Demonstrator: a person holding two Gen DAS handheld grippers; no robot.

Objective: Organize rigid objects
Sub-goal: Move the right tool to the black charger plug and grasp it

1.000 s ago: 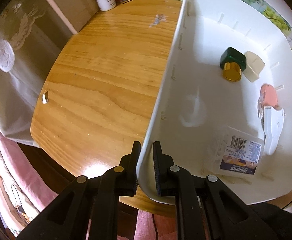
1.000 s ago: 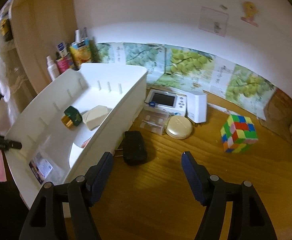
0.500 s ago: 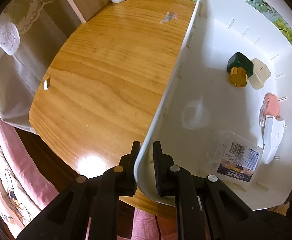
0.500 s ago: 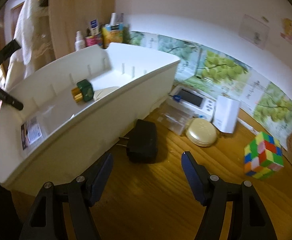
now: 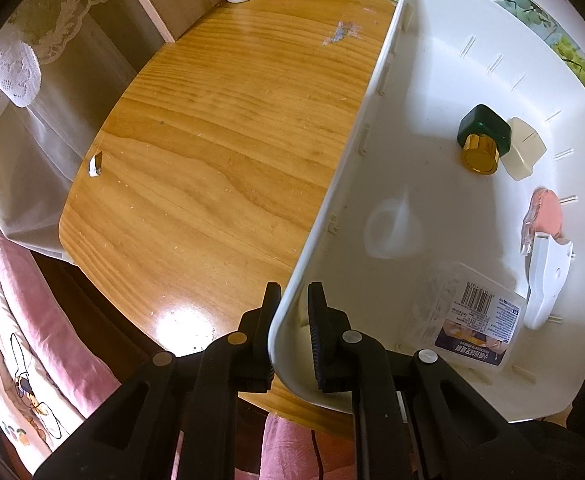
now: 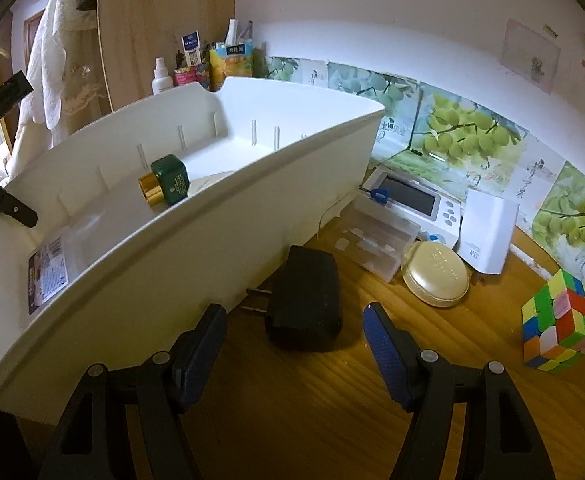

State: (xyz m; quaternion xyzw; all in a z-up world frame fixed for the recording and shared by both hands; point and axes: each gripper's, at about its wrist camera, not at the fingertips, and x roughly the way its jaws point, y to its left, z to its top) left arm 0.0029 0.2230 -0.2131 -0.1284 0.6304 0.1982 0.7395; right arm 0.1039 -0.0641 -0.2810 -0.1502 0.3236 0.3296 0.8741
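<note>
Black charger (image 6: 304, 294) is lying on the tabletop (image 6: 292, 420) just beside the white bin (image 6: 152, 264), prongs pointing at the bin's wall. Right claw (image 6: 294, 346) is hanging released above it, jaws straddling its near end. Left claw (image 5: 294, 320) is clenching the bin's rim, tilting the bin so its mouth faces the charger. To do this well, I would be lowering squarely over the charger's body, closing across its broad sides, avoiding the prongs, while keeping the bin steady; green bottle (image 6: 168, 184) is already resting inside
</note>
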